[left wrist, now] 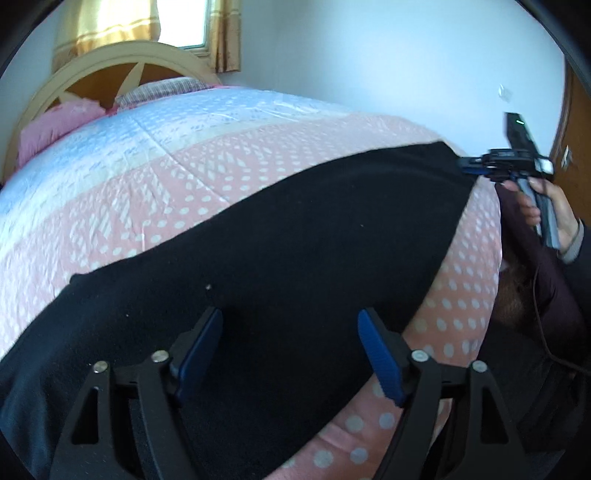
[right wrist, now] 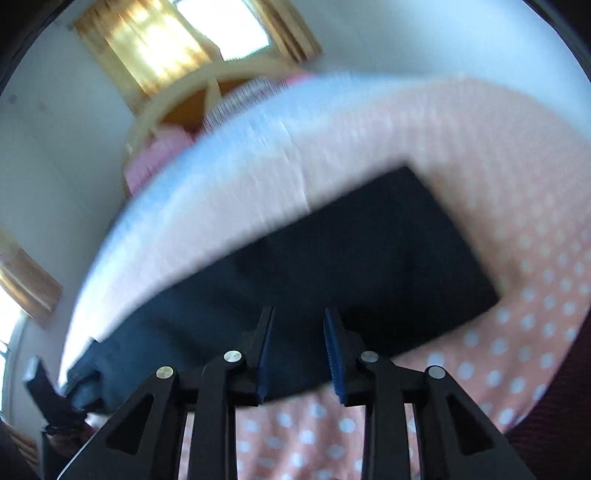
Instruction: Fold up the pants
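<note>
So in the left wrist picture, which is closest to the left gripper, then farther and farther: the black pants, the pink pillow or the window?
From the left gripper:
1. Black pants, right under its fingers.
2. Pink pillow, at the bed's head, far left.
3. Window, behind the headboard, farthest.

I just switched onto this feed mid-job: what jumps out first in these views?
The dark pants dominate, spread flat across the near side of a pink dotted bedspread. The left gripper hangs open just over the cloth, and the right gripper, also open, sits above the pants' near edge. At the bed's far end are a headboard and pink pillows.
</note>
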### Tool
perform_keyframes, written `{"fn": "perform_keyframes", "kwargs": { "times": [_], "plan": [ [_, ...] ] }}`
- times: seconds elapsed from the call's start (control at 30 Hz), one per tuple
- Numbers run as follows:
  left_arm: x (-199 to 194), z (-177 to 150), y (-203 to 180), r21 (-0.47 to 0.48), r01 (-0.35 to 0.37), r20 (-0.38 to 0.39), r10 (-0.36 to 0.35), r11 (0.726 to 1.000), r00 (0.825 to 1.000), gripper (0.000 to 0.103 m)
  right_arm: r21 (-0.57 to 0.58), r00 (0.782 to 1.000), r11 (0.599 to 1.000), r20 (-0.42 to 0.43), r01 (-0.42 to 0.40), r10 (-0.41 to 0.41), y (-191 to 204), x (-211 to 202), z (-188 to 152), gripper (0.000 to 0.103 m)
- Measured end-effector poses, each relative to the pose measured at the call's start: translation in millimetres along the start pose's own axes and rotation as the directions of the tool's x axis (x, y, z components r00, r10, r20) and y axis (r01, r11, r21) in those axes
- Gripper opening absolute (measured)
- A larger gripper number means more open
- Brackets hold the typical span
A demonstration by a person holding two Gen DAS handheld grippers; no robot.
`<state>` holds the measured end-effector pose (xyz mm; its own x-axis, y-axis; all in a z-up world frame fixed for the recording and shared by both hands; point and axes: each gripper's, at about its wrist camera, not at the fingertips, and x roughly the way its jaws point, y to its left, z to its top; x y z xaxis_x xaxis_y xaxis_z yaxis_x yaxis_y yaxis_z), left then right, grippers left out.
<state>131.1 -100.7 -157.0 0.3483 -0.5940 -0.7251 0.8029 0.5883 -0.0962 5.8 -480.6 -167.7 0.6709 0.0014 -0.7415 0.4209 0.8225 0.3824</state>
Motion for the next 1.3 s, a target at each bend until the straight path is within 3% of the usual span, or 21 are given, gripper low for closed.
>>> {"fn": "perform_keyframes", "kwargs": {
  "times": [0.1,0.2,0.3,0.4,0.47,0.57,0.67,0.8,0.83,0.9,1.0,1.1,1.3],
  "plan": [
    [2,-2,-10,0.047,-0.035,-0.005,0.035,0.998,0.999,0.086,-0.027,1.0,0.999,0.011,0.022,-0.022,3,-5,-1,0.028],
    [-3,-2,-13,0.052,-0.052,0.024,0.051,0.997,0.998,0.086,-0.11,0.999,0.993,0.037,0.038,-0.035,31,-16,0,0.028],
    [-18,-2,-9,0.022,-0.066,0.093,0.064,0.998,0.994,0.086,-0.199,0.997,0.978,0.008,-0.07,0.074,76,-10,-11,0.028],
    [-28,0,0,-0.041,-0.106,0.14,0.111,0.993,0.984,0.09,-0.311,0.981,0.931,-0.084,-0.192,0.174,123,10,-32,0.028],
    [-27,-2,11,-0.087,-0.122,0.117,0.132,0.989,0.984,0.092,-0.376,0.974,0.902,-0.163,-0.211,0.16,145,33,-50,0.029],
    [-13,-7,23,-0.125,-0.151,0.022,0.155,0.981,0.988,0.092,-0.423,0.98,0.887,-0.144,-0.186,0.137,147,39,-59,0.029],
    [-14,-11,29,-0.168,-0.136,0.039,0.145,0.976,0.989,0.092,-0.345,0.967,0.907,-0.165,-0.243,0.196,132,29,-46,0.029],
    [-24,-8,30,-0.193,-0.176,0.089,0.196,0.965,0.977,0.092,-0.2,0.984,0.964,-0.009,-0.177,0.178,79,-5,-16,0.032],
    [-27,-9,34,-0.211,-0.184,0.096,0.208,0.96,0.973,0.092,-0.158,0.987,0.975,0.021,-0.156,0.161,62,-13,-9,0.037],
    [-31,-12,43,-0.25,-0.2,0.104,0.231,0.947,0.967,0.093,-0.068,0.991,0.993,0.091,-0.092,0.098,24,-30,2,0.066],
    [-31,-19,59,-0.299,-0.222,0.091,0.259,0.928,0.962,0.094,0.059,0.983,0.998,0.183,-0.026,0.015,-26,-53,11,0.069],
    [-29,-19,68,-0.344,-0.215,0.082,0.257,0.914,0.963,0.094,0.172,0.979,0.985,0.197,0.024,-0.058,-66,-61,17,0.069],
    [-16,-8,64,-0.298,-0.288,0.048,0.315,0.91,0.948,0.094,0.224,0.993,0.974,0.107,0.023,-0.048,-92,-37,15,0.069]
  ]
}}
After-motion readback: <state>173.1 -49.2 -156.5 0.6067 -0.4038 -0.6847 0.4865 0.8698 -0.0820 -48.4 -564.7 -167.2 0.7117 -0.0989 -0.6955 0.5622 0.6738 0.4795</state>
